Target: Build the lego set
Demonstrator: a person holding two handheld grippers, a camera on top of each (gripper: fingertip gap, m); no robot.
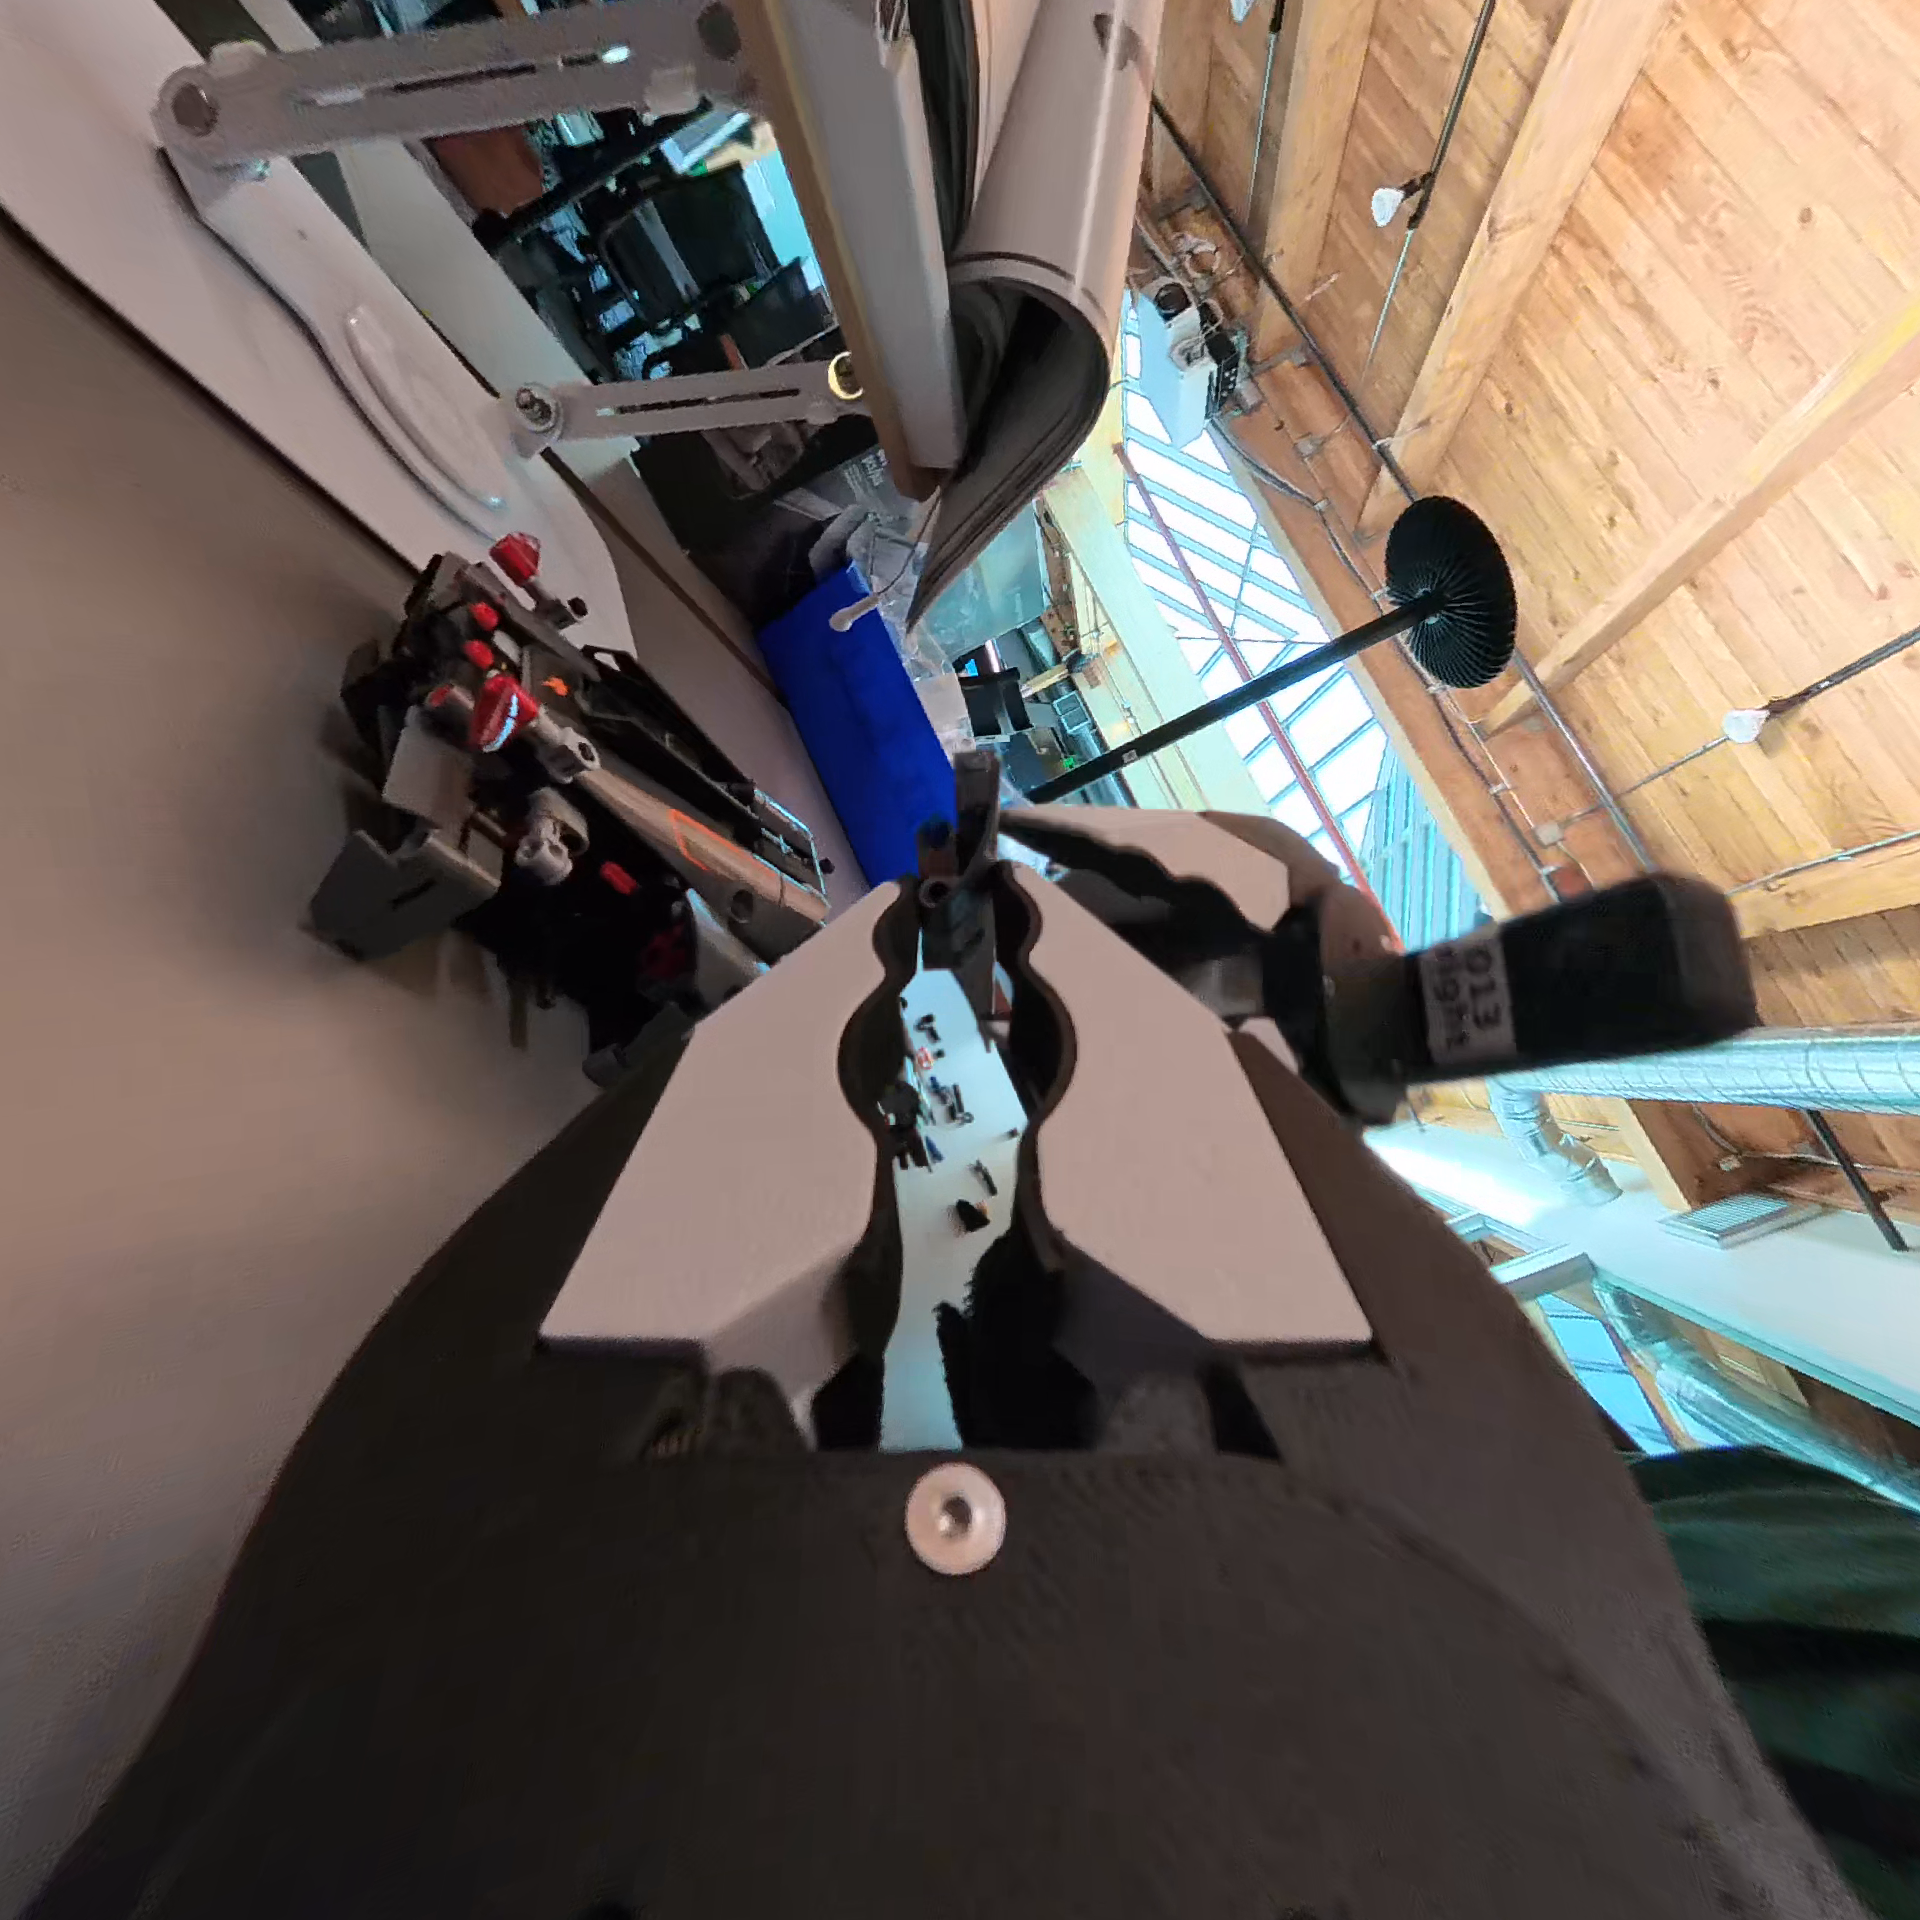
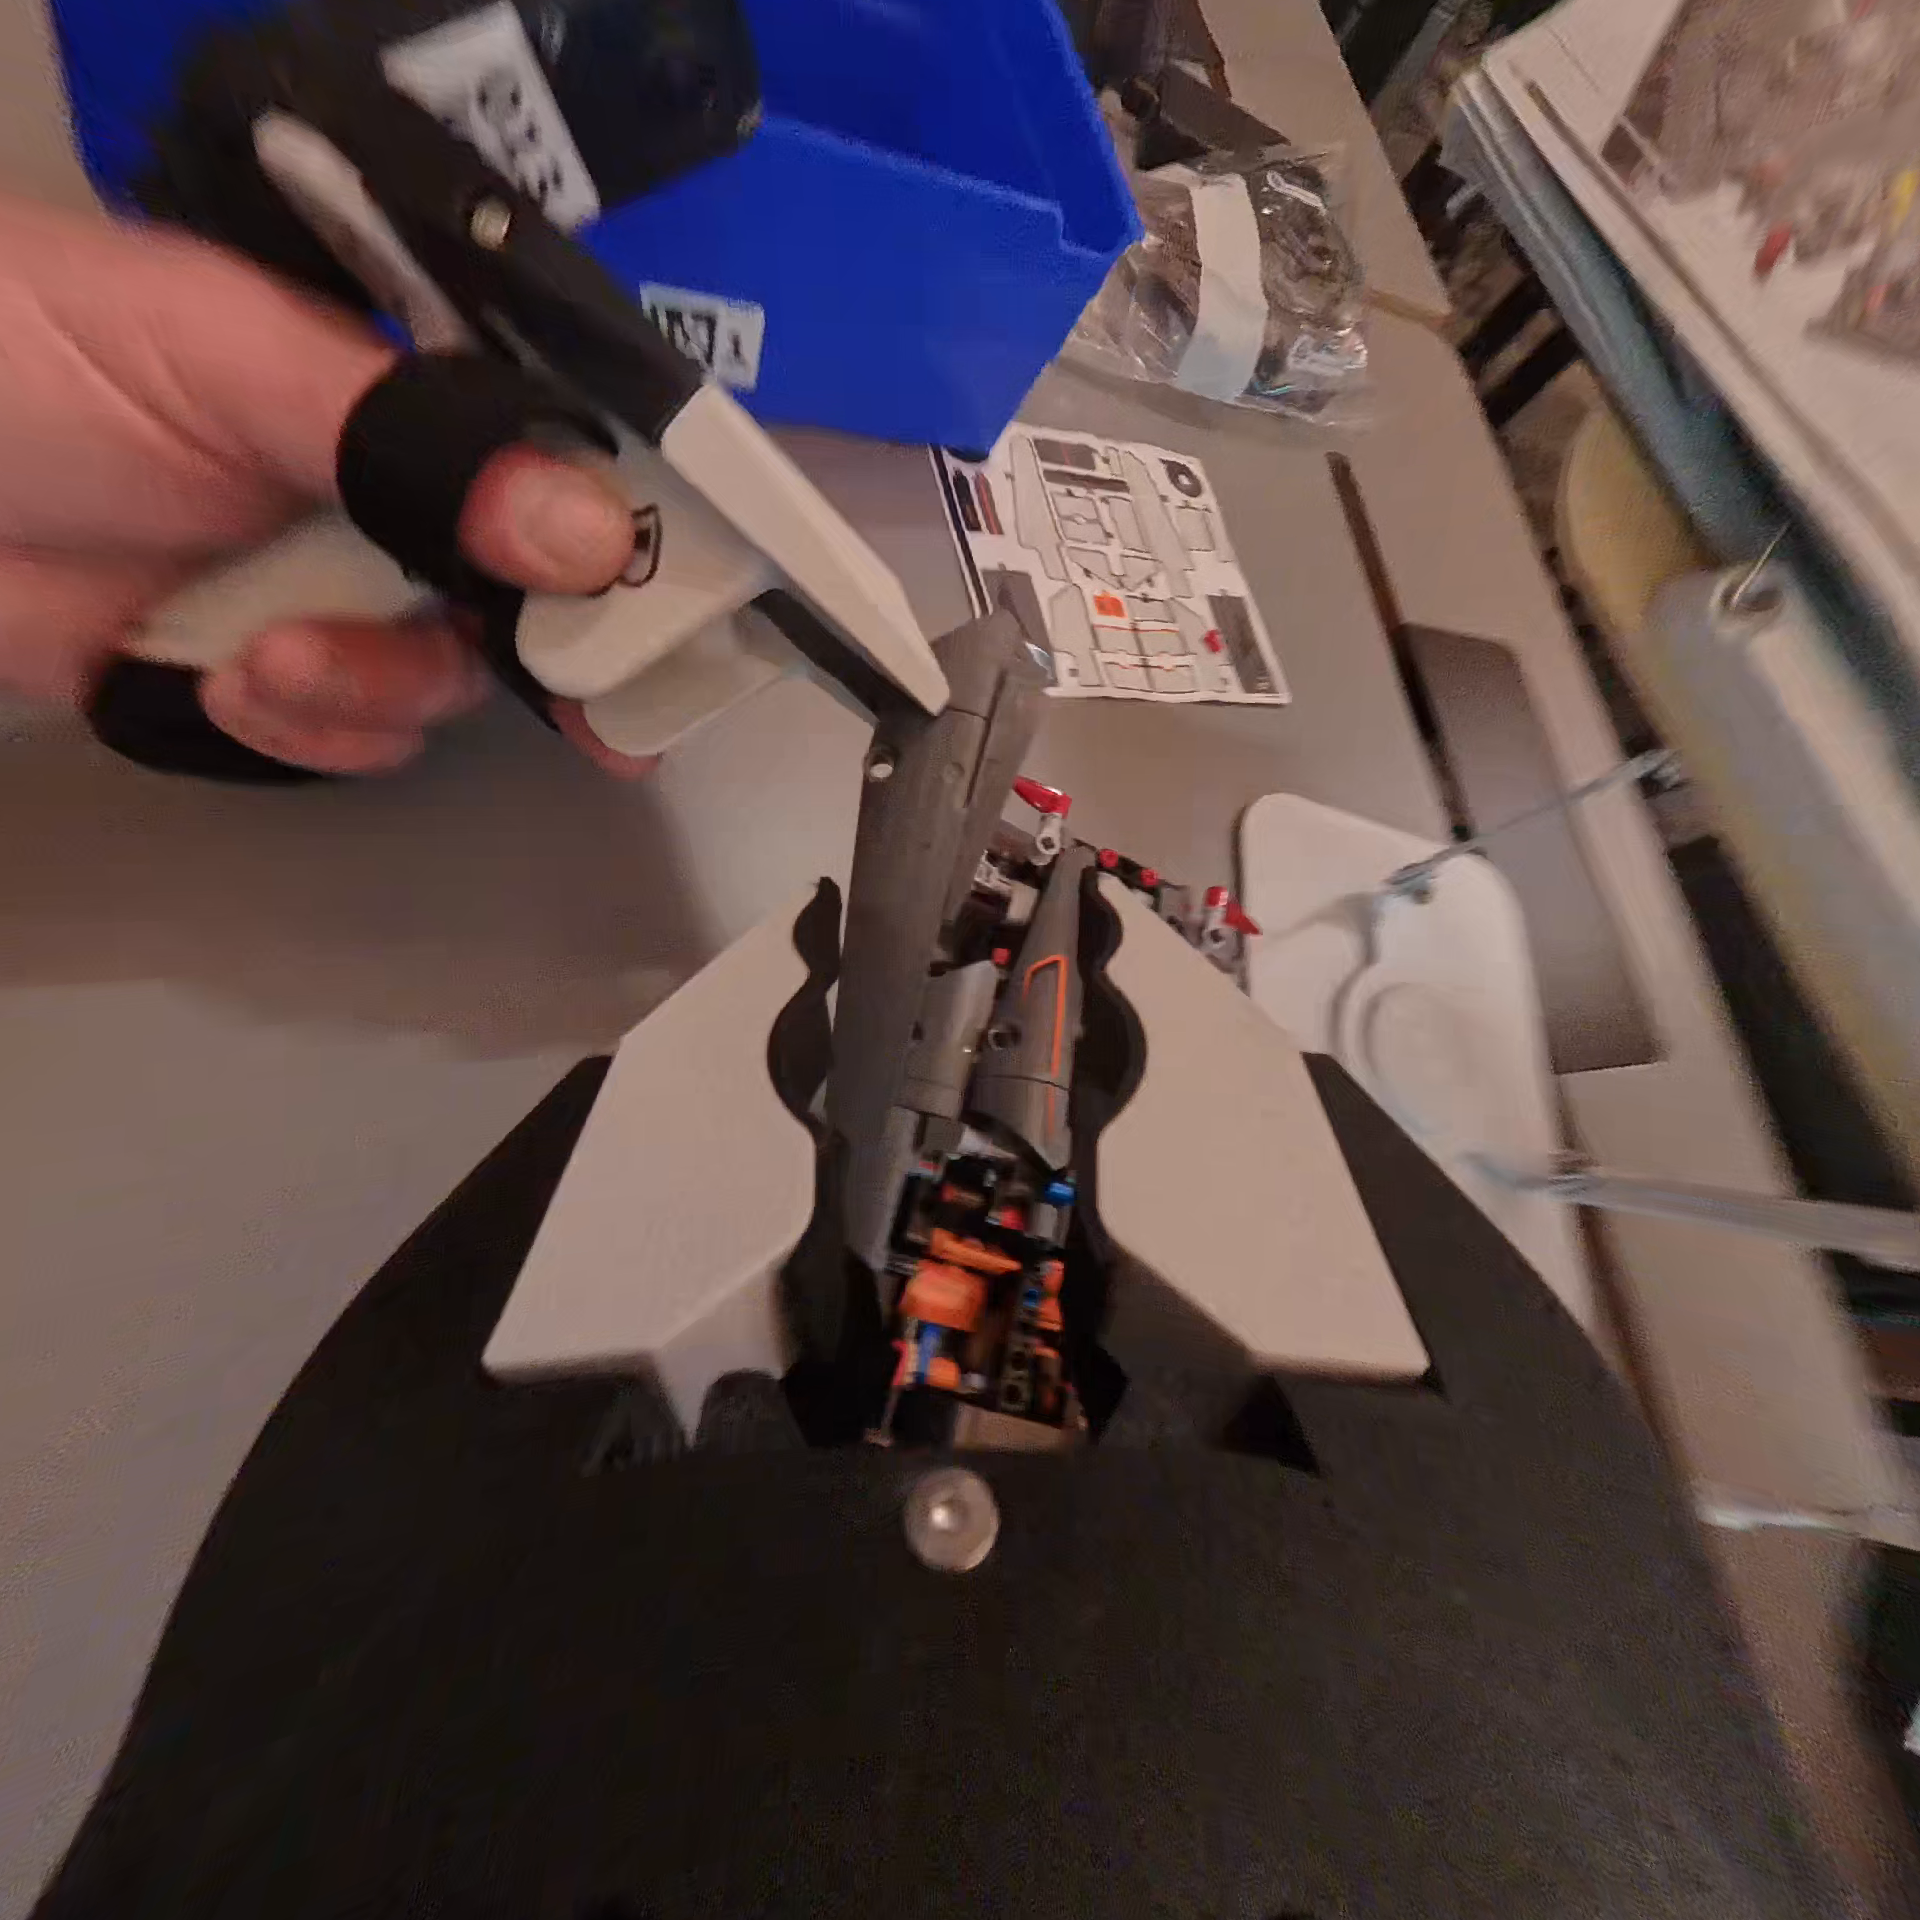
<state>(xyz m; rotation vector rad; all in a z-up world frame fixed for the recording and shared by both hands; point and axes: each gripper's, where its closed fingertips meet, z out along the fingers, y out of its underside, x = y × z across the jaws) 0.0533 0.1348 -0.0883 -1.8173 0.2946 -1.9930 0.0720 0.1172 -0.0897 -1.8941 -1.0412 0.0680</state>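
1. Left tool (image 1: pixel 951 894): my left hand (image 2: pixel 208 468) works it. It is pressed together on the upper end of a long dark grey panel (image 2: pixel 894 935). The grip sits at the very tip of the part, so the remaining length hangs free and slants down over the bench (image 2: pixel 312 935).

2. Blue bin (image 2: pixel 883 260): stands on the bench behind the left tool, clear of the work.

3. Panel handling, as I judge it: light, rigid plastic with smooth, slippery faces. Held by one end it can pivot in the pads. A hold nearer mid-length, across the flat faces and beside the pin holes, should resist twisting better. Thin edges and connector pins may pop loose under side load, so press straight along the pin axis.

4. Right tool (image 2: pixel 961 894): spread, with nothing pinched. The panel's lower length runs through the gap, close to the left finger. I cannot tell whether it touches that finger.

5. Lego model (image 2: pixel 1039 1039): a partly built grey vehicle with orange and red parts, resting on the bench below the right tool. It is an assembly of push-fit parts, so support the chassis, not the outer trim.

6. Sticker sheet (image 2: pixel 1122 571): lies flat beyond the model.
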